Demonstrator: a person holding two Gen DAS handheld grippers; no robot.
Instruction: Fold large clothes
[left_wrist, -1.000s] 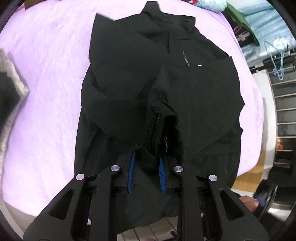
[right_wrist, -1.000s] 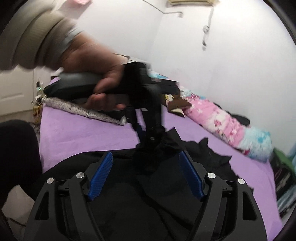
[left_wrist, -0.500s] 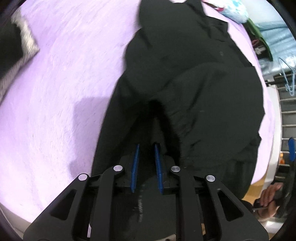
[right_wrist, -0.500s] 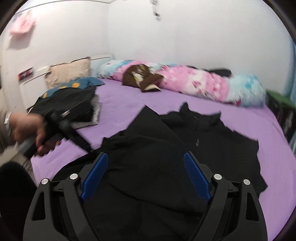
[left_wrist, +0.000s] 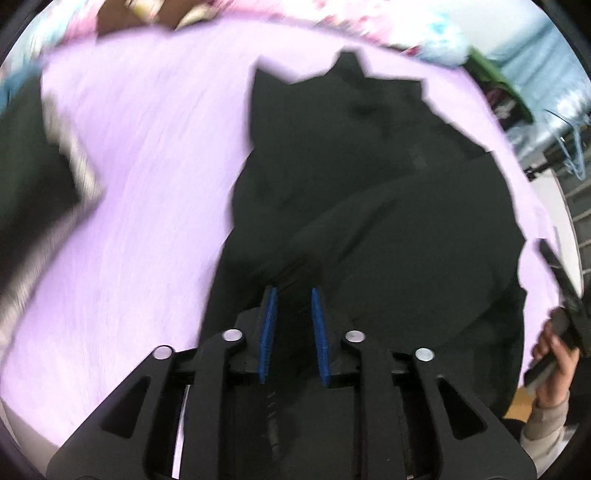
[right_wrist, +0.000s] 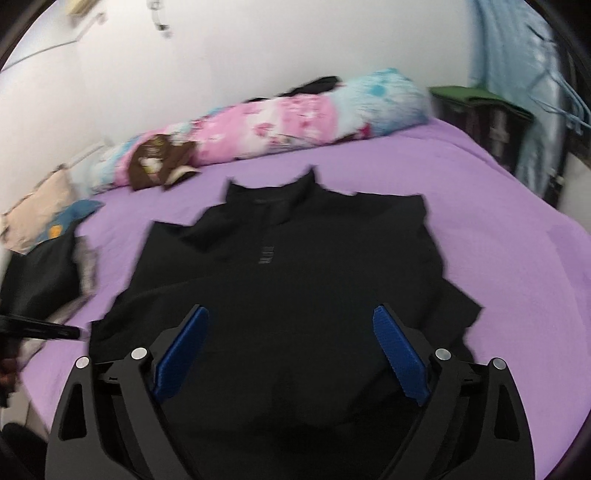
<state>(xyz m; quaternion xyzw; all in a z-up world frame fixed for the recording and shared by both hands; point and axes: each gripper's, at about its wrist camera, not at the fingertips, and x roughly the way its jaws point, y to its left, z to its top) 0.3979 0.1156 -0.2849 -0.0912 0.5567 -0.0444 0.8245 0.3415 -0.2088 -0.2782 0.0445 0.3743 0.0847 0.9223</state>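
Observation:
A black zip-neck jacket (right_wrist: 295, 266) lies flat on the purple bed sheet (right_wrist: 498, 221), collar toward the far wall. In the blurred left wrist view the jacket (left_wrist: 369, 184) has a sleeve folded across its body. My left gripper (left_wrist: 291, 291) points down over the jacket's left side, its jaws opening. Dark cloth shows in the narrow gap, but the pads do not press on it. My right gripper (right_wrist: 291, 314) hovers above the jacket's hem, jaws opening wide with nothing gripped between them.
A rolled pink and blue quilt (right_wrist: 295, 118) lies along the wall. A stack of folded dark clothes (right_wrist: 40, 273) sits at the bed's left edge. A green-topped box (right_wrist: 480, 110) and blue hangers (right_wrist: 554, 99) stand at the right. A person's hand (left_wrist: 554, 354) holds the right gripper.
The left gripper held the sleeve cuff, laid it across the jacket and has let go, with its pads now further apart. The right gripper swung round to face the jacket and spread wider.

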